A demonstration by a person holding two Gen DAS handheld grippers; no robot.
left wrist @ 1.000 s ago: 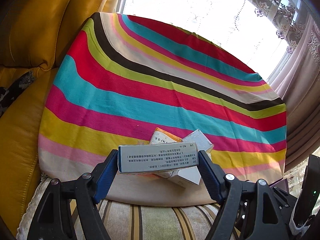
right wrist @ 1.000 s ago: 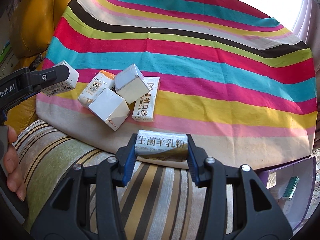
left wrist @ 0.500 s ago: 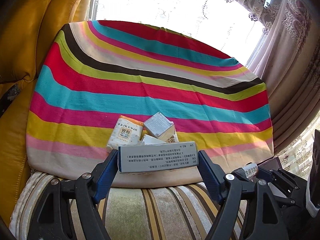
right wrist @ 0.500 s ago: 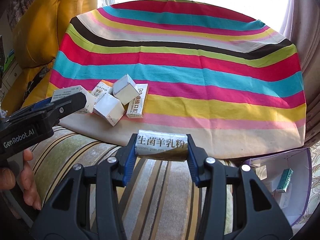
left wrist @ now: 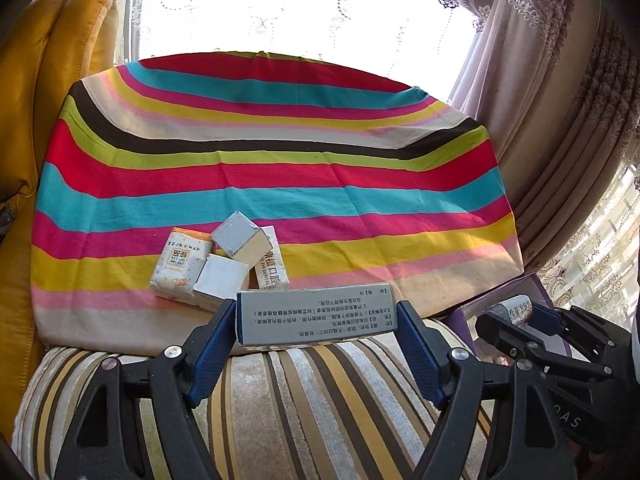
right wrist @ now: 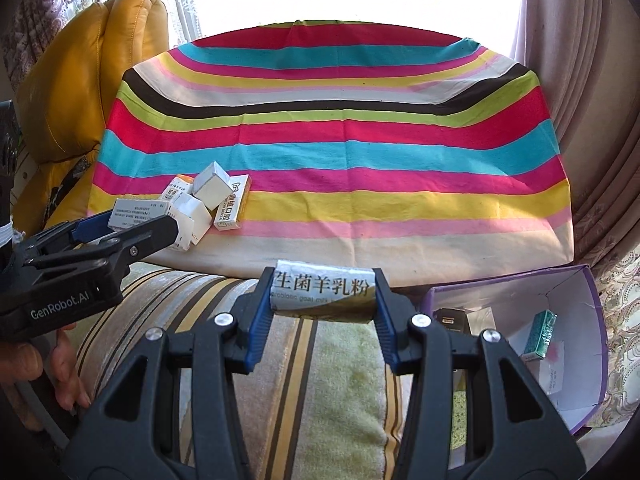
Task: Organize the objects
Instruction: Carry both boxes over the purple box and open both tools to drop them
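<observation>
Left wrist view.
- Item: grey carton (left wrist: 316, 315), long and flat, printed with small text. Location: clamped end to end in the left gripper (left wrist: 316, 330), held in the air over the striped cushion (left wrist: 280, 400), in front of the striped cloth (left wrist: 260, 168). Handling, as judged: light, thin card, hollow; stiff along its length but likely to buckle under hard pressure. The short ends are the sound place to hold it, as it is held here.
- Item: pile of small boxes (left wrist: 224, 264) on the cloth, several leaning on one another. Probably light and easily toppled; take one by two flat opposite faces, the top one first.
- The right gripper (left wrist: 516, 312) shows at the right edge, closed on a silvery packet.

Right wrist view.
- Item: foil sachet (right wrist: 323, 295), silver and gold, printed with large characters. Location: pinched across its length by the right gripper (right wrist: 323, 308), over the cushion, near the purple box (right wrist: 588, 304). Handling, as judged: soft, crinkly, possibly slippery; a grip near the middle should keep it from folding.
- The purple box stands open at lower right and holds a teal packet (right wrist: 540, 334) and other items.
</observation>
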